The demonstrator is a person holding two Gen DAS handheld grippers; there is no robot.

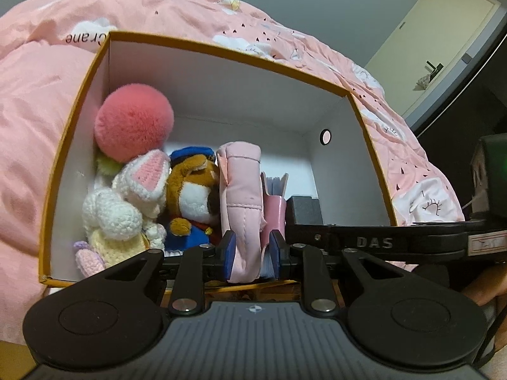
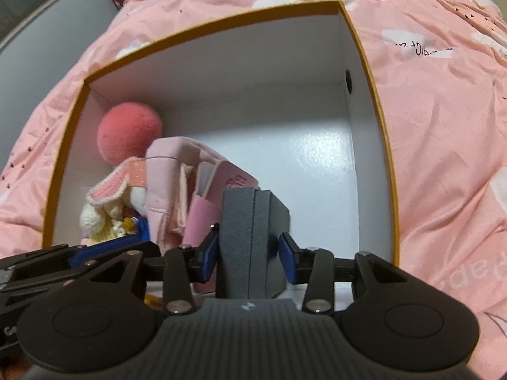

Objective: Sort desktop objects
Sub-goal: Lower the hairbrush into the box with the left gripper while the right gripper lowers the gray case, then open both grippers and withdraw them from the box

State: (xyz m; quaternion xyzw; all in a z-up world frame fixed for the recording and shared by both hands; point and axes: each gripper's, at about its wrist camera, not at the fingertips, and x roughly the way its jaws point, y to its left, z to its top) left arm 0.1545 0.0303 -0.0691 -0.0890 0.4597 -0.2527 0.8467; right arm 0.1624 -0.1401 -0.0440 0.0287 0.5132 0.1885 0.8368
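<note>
Faintly, "DAS" on right gripper (image 1: 374, 242).

**Left gripper clamping a pink pouch inside the box**

The left gripper (image 1: 252, 255) is pressing its blue pads (image 1: 228, 255) against both sides of a pink padded pouch (image 1: 242, 196), which is standing upright in an orange-edged cardboard box (image 1: 228, 51) with white inner walls. Left of the pouch, a brown plush toy in a blue cap (image 1: 193, 186) is leaning against it, a white crocheted rabbit (image 1: 126, 205) is lying beside that, and a pink fluffy pompom (image 1: 134, 123) is sitting in the far left corner. Just right of the pouch, a pink card holder (image 1: 275, 202) and a dark grey box (image 1: 305, 210) are standing. The right gripper (image 1: 396, 242) is reaching in from the right. A pink quilt (image 1: 38, 95) is lying around the box.
</note>
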